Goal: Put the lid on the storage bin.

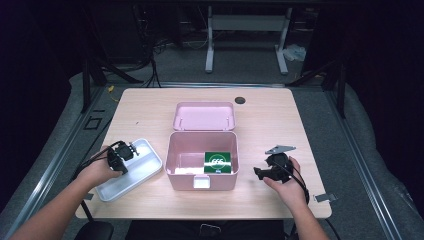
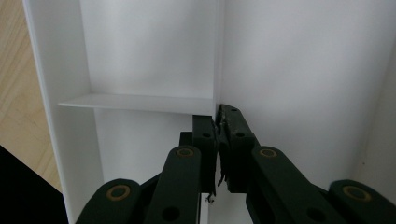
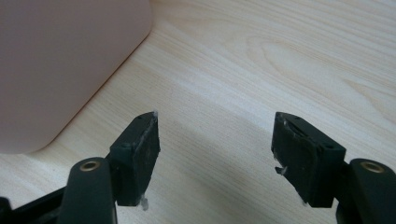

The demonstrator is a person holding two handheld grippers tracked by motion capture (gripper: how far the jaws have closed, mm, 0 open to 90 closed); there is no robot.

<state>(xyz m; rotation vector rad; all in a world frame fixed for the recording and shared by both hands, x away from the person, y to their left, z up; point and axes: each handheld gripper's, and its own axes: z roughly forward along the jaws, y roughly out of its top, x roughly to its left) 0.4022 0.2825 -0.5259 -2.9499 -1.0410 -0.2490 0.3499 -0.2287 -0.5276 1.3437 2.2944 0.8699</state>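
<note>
Near the front-left corner of the desk [image 1: 280, 115], in the high view, the white tray [image 1: 145, 167] lies with its long axis running diagonally from that corner toward the pink box [image 1: 172, 155], and the left gripper [image 1: 125, 152] sits over the tray's near-left part, so the left hand is the nearer one. The right gripper [image 1: 260, 172] rests apart, just right of the box, which stands open at desk centre with a green packet [image 1: 218, 162] inside. From the left gripper view, the jaws are pressed together on the thin upright divider [image 2: 217, 70] of the tray, at the junction with a cross partition [image 2: 135, 101]; any lift should follow that wall. From the right gripper view, the right gripper [image 3: 215, 144] stands wide apart, holding nothing, above bare wood beside the box's rounded corner [image 3: 70, 70].
</note>
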